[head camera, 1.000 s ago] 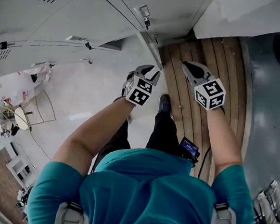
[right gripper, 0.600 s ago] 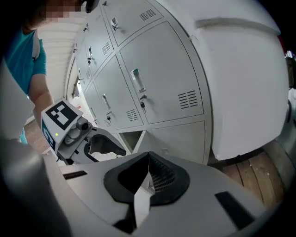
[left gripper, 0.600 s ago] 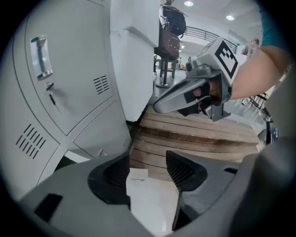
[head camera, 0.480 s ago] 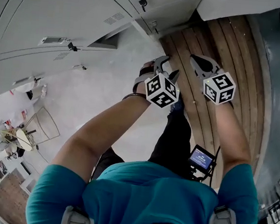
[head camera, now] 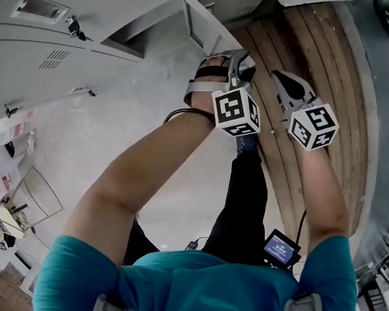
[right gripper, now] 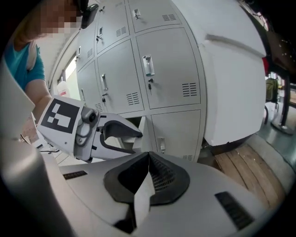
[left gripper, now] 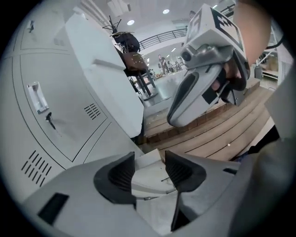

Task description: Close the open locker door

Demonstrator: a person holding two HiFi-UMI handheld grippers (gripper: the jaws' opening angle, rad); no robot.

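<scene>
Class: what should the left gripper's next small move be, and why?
Probably nudge the left gripper forward to push the open locker door shut: its jaws have just been opening and stand apart with the door's edge between them.

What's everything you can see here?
Lockers: several, grey, on the left.
Open door: 1, pale grey, low on the lockers.
Wood floor: 1, brown, on the right.
Pale floor: 1, light grey, middle.
Bulky thing: 1, white, right of the lockers.
Screen box: 1, black, at the person's hip.
Shirt: 1, teal, bottom.
Trousers: 1, black, below the arms.
Shoe: 1, blue, under the grippers.
Arms: 2, bare, reaching forward.
Left gripper: 1, grey, at the open door; fingers apart, just been closing a little, door showing between them.
Right gripper: 1, grey, beside the left one; fingers together, nothing held.
</scene>
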